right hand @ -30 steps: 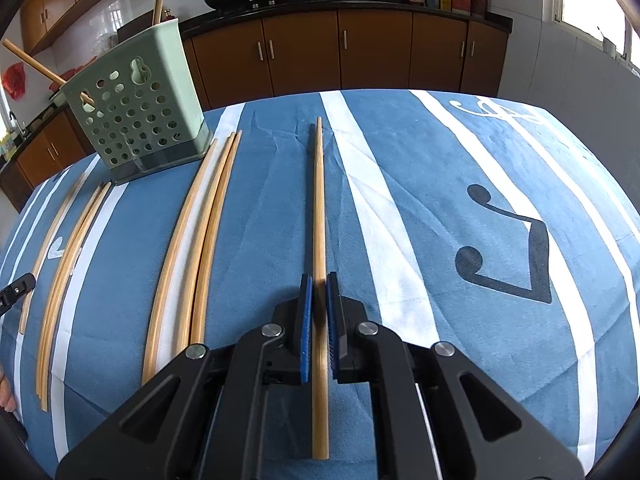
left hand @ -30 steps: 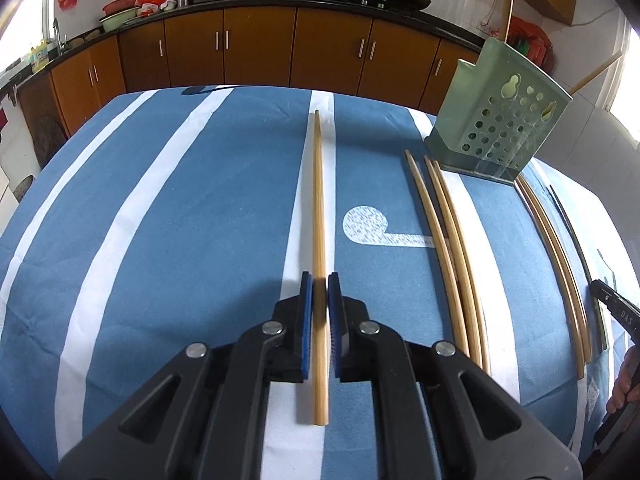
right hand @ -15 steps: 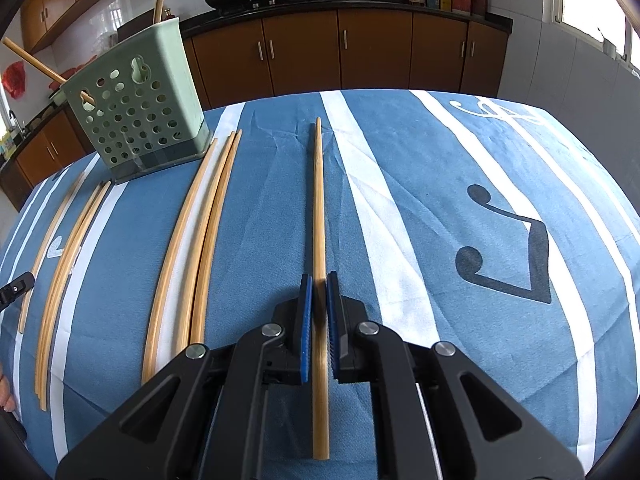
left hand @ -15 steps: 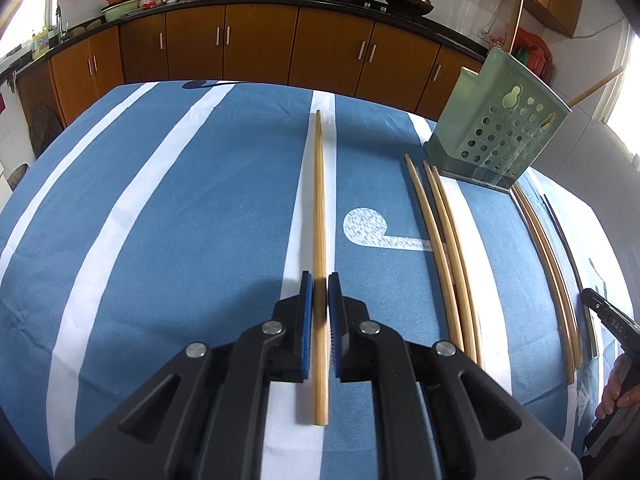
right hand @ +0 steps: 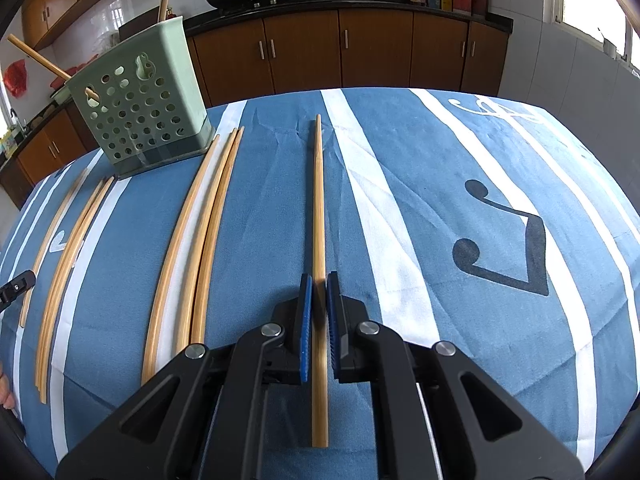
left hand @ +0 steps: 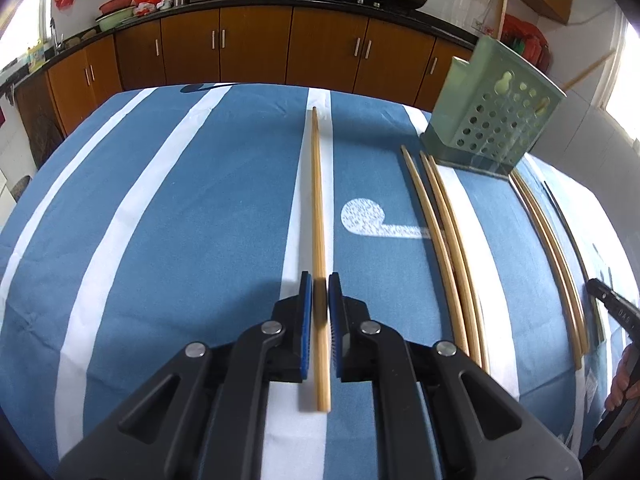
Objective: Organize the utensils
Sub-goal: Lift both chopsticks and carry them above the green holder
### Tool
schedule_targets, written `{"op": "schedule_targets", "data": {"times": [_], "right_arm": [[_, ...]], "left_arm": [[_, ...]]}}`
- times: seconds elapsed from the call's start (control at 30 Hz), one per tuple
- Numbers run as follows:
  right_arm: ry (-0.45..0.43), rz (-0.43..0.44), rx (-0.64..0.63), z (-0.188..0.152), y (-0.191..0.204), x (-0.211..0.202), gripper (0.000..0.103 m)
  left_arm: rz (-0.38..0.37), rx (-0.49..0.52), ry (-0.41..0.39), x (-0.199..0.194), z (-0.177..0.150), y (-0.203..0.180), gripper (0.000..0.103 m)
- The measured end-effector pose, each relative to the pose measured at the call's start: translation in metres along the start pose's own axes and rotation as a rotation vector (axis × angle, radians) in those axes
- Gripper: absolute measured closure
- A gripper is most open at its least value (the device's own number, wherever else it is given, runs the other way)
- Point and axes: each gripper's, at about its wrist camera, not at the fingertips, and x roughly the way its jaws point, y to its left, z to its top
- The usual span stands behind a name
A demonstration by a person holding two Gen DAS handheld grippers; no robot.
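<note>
Left gripper (left hand: 319, 300), right gripper (right hand: 317, 298): each clenched on one bamboo chopstick; unchanged, neither yet in green perforated holder (right hand: 140, 112).

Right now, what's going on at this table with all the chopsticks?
A person is sorting chopsticks with two handheld grippers. The left gripper and the right gripper are each shut on one chopstick. More loose chopsticks lie on the blue striped cloth beside the green holder, which already has some in it.
</note>
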Motion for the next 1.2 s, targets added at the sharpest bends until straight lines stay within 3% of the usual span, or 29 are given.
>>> {"op": "schedule_targets", "data": {"times": [0.23, 0.37, 0.5, 0.9, 1.2], "right_arm": [[0.003, 0.019, 0.004, -0.007, -0.002, -0.005, 0.094], [-0.001, 0.018, 0.01, -0.007, -0.003, -0.007, 0.095], [-0.068, 0.037, 0.036, -0.001, -0.007, -0.027, 0.095], [-0.258, 0.052, 0.061, 0.034, -0.016, -0.085, 0.095], [-0.335, 0.071, 0.062, 0.051, -0.017, -0.108, 0.095]], "left_arm": [[0.004, 0.022, 0.005, -0.012, -0.015, -0.003, 0.089], [0.028, 0.038, 0.007, -0.013, -0.018, -0.005, 0.095], [0.016, 0.034, 0.013, -0.02, -0.015, 0.0, 0.095], [-0.031, 0.019, -0.24, -0.105, 0.032, -0.001, 0.095], [-0.055, 0.004, -0.355, -0.142, 0.061, -0.009, 0.095]]}}
